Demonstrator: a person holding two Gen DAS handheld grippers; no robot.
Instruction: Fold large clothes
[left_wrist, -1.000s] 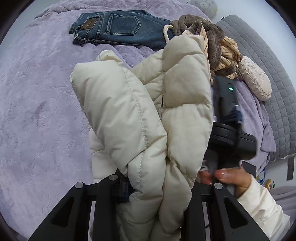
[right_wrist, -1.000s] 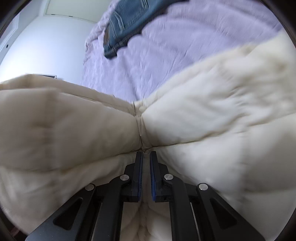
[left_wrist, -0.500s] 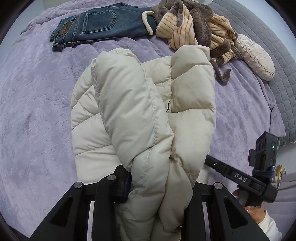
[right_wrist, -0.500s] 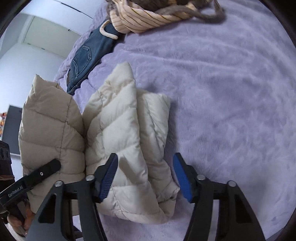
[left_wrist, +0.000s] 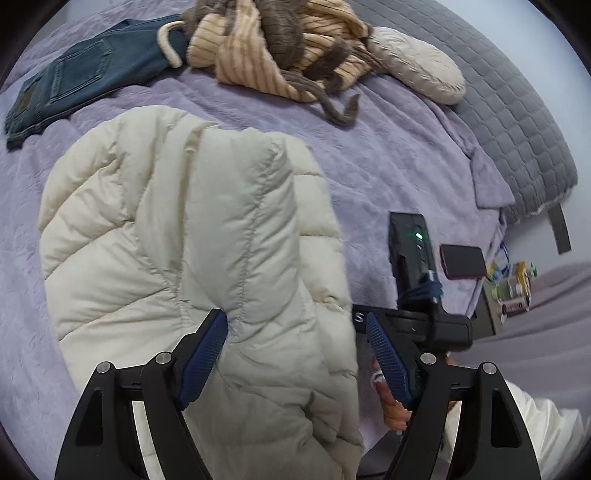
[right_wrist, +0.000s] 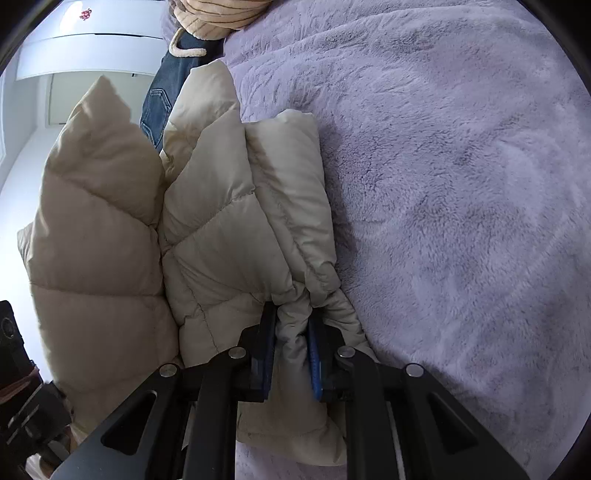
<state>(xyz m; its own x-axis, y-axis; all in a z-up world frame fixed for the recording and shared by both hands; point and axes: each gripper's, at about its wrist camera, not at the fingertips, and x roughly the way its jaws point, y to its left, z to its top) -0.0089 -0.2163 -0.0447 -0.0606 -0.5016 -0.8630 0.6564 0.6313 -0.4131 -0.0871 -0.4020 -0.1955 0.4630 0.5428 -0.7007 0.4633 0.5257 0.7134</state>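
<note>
A cream puffer jacket (left_wrist: 177, 229) lies bunched in folds on the purple bed cover (left_wrist: 388, 155). My left gripper (left_wrist: 295, 354) is over its near end with the jaws opening. The jacket sits between them, and the right pad (left_wrist: 388, 362) stands clear of the fabric. In the right wrist view the jacket (right_wrist: 229, 240) has one fold standing upright at the left. My right gripper (right_wrist: 291, 354) is closing on a bunched edge of the jacket, and both pads press the fabric. The right gripper's body (left_wrist: 417, 280) shows in the left wrist view, beside the jacket.
Blue jeans (left_wrist: 74, 85) and a heap of striped tan and brown clothing (left_wrist: 273, 51) lie at the far side of the bed. A cream quilted piece (left_wrist: 417, 66) rests against a grey quilted cover (left_wrist: 517, 122). A dark phone (left_wrist: 463, 262) lies near the bed's right edge.
My left jaws have let go of the jacket bundle and spread wide. My right jaws, open around the jacket's edge half a second ago, have shut on it. The jacket has sunk onto the bed.
</note>
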